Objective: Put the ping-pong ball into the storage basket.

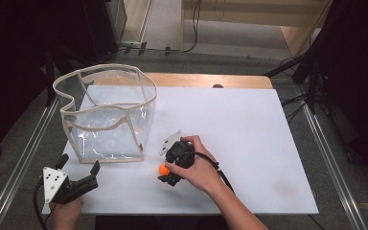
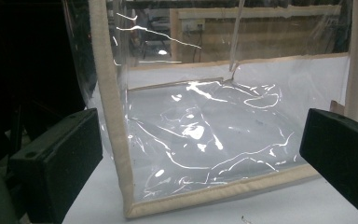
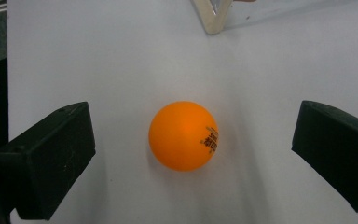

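Right gripper view shows the right tongs [image 3: 193, 154] spread apart around an orange ball [image 3: 183, 135] on the white table [image 3: 121, 56], while the left tongs [image 2: 200, 158] gape before a clear bag [image 2: 205, 126].

The ball [image 3: 183, 136], between the right gripper's [image 3: 189, 158] wide-apart jaws, looks like smooth orange plastic with a soft sheen and small black print. Those jaws are matt black, faintly grainy plastic. Ahead of the left gripper [image 2: 200, 163] stands the bag [image 2: 205, 140]: clear glossy film, creased and full of bright glints, edged with beige woven cloth binding that looks soft and dull. Under both grippers the surface [image 1: 239, 129] is a white matt sheet, smooth like paper or board, lying on pale wood [image 1: 206, 79] whose far edge shows beyond it.
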{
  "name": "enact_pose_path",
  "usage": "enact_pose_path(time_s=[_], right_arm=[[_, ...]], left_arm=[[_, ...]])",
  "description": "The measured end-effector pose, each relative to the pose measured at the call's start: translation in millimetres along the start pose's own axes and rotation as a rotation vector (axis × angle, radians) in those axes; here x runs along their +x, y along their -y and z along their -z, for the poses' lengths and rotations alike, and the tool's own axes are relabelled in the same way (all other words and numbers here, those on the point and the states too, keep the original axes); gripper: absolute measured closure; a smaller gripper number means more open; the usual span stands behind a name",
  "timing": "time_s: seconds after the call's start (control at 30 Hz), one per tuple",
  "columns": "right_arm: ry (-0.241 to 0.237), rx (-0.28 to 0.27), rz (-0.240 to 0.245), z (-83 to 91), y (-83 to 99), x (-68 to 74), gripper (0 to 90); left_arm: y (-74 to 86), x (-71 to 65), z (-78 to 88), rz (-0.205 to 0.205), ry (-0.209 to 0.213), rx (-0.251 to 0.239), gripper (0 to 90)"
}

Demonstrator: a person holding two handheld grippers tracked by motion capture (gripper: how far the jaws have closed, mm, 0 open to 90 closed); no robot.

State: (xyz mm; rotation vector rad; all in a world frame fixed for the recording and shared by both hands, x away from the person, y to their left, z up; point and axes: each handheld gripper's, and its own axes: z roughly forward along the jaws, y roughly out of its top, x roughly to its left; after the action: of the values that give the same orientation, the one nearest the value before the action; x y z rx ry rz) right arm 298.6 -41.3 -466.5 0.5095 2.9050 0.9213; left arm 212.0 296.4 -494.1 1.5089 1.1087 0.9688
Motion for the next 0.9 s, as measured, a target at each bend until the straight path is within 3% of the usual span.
enact_pose_path(time_s=[0.2, 0.23, 0.3, 0.57, 0.6, 0.63, 0.7, 0.9], right_arm=[[-0.009, 0.030, -0.008, -5.7, -1.0, 1.4, 0.0], [-0.002, 0.033, -0.004, -7.1, -1.5, 2.1, 12.9], [0.017, 0.035, 0.004, -9.0, -1.7, 2.3, 14.4], [0.019, 0.059, -0.014, -12.9, -1.4, 3.9, 14.5], [0.014, 0.064, -0.009, -13.8, -1.7, 4.0, 16.7], [0.014, 0.084, -0.025, -15.2, -1.3, 4.9, 24.5], [0.009, 0.079, -0.008, -16.5, -1.1, 3.5, 25.7], [-0.012, 0.093, -0.037, -18.8, -1.1, 3.1, 36.0]], left_arm=[[0.0, 0.3, 0.0, 0.002, 0.001, 0.000, 0.0], [0.0, 0.3, 0.0, 0.002, 0.001, 0.000, 0.0], [0.0, 0.4, 0.0, 0.002, 0.001, -0.001, 0.0], [0.0, 0.7, 0.1, 0.004, 0.001, -0.002, 0.0], [0.0, 0.9, 0.1, 0.005, 0.001, -0.002, 0.0], [-0.1, 1.0, 0.2, 0.006, 0.001, -0.002, 0.0], [-0.1, 1.1, 0.2, 0.006, 0.001, -0.002, 0.0], [0.0, 1.2, 0.2, 0.008, 0.001, -0.002, 0.0]])
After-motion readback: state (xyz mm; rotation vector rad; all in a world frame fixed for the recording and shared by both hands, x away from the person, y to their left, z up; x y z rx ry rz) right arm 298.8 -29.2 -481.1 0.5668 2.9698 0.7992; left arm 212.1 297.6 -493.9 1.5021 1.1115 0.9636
